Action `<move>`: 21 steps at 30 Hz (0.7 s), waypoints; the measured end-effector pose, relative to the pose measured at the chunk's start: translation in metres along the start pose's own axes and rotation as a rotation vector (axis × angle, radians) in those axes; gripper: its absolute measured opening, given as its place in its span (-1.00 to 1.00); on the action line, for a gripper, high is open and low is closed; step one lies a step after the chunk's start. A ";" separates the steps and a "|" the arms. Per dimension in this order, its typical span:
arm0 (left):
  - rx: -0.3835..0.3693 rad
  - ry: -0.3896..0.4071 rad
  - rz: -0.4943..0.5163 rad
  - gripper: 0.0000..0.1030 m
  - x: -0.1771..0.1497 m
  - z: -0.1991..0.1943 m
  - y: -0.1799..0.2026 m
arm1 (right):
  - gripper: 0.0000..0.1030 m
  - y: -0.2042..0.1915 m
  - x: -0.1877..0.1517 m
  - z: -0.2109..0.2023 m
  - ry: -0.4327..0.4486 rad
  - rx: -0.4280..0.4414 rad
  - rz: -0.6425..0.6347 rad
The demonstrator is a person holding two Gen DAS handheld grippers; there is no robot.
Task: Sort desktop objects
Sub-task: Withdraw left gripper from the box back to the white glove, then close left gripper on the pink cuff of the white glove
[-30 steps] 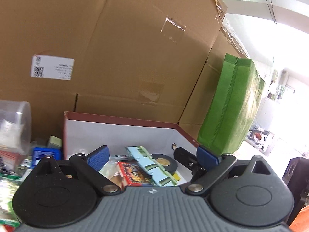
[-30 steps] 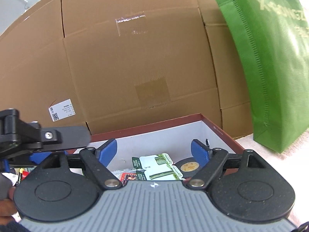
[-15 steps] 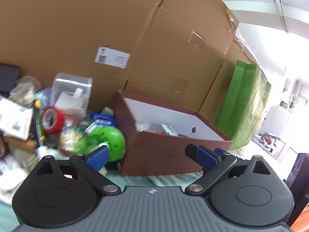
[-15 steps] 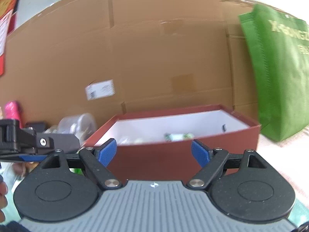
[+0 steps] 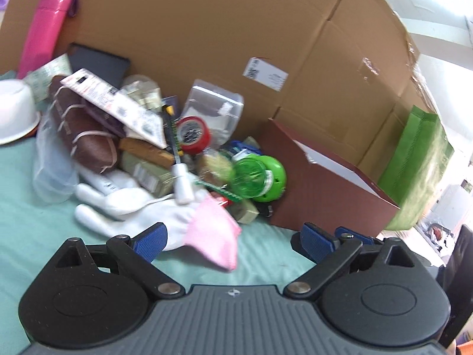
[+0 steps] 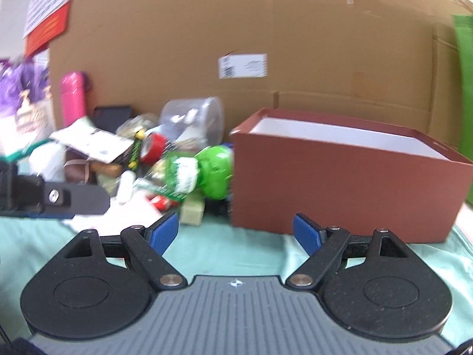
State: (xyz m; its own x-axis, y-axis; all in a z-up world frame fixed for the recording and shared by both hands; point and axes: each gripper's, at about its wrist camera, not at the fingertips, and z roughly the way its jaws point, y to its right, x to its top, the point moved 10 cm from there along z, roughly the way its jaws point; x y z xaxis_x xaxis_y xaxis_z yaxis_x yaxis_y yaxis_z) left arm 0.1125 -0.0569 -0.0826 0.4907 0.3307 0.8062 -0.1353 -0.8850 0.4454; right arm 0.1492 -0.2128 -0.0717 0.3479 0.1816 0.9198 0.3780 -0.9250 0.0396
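A dark red box (image 5: 325, 186) with a white inside stands on the teal cloth; it also shows in the right wrist view (image 6: 340, 183). Left of it lies a pile: a white glove with a pink cuff (image 5: 165, 216), a green round toy (image 5: 260, 177), a red tape roll (image 5: 193, 134), a brown pouch (image 5: 85, 136). My left gripper (image 5: 233, 241) is open and empty, low over the cloth just in front of the glove's cuff. My right gripper (image 6: 236, 230) is open and empty, in front of the box's left corner. The green toy (image 6: 207, 171) leans against the box.
Big cardboard boxes (image 5: 207, 29) wall off the back. A pink bottle (image 5: 44, 26) and a white bowl (image 5: 14, 109) stand at the far left, a green bag (image 5: 419, 165) at the right. A clear plastic tub (image 6: 195, 118) sits behind the pile. The left gripper's side (image 6: 59, 198) shows in the right wrist view.
Both grippers have pulled back and down from over the box's inside and swung left. The pile and the glove have come into view. Both stay open and empty.
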 end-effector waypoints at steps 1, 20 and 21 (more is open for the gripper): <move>0.007 -0.008 -0.019 0.93 -0.001 0.000 -0.006 | 0.61 -0.004 0.000 0.000 -0.006 0.007 -0.016; 0.051 -0.010 -0.167 0.90 0.002 0.004 -0.048 | 0.60 -0.074 -0.006 0.047 -0.160 0.186 -0.132; 0.050 -0.011 -0.169 0.90 0.002 0.004 -0.048 | 0.60 -0.077 -0.006 0.051 -0.172 0.200 -0.130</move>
State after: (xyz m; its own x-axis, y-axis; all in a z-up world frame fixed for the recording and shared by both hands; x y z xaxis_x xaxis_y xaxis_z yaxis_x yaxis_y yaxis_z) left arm 0.1231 -0.0151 -0.1043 0.5119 0.4729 0.7172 -0.0077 -0.8323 0.5543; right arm 0.1614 -0.1256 -0.1004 0.4195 0.3641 0.8315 0.5847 -0.8091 0.0592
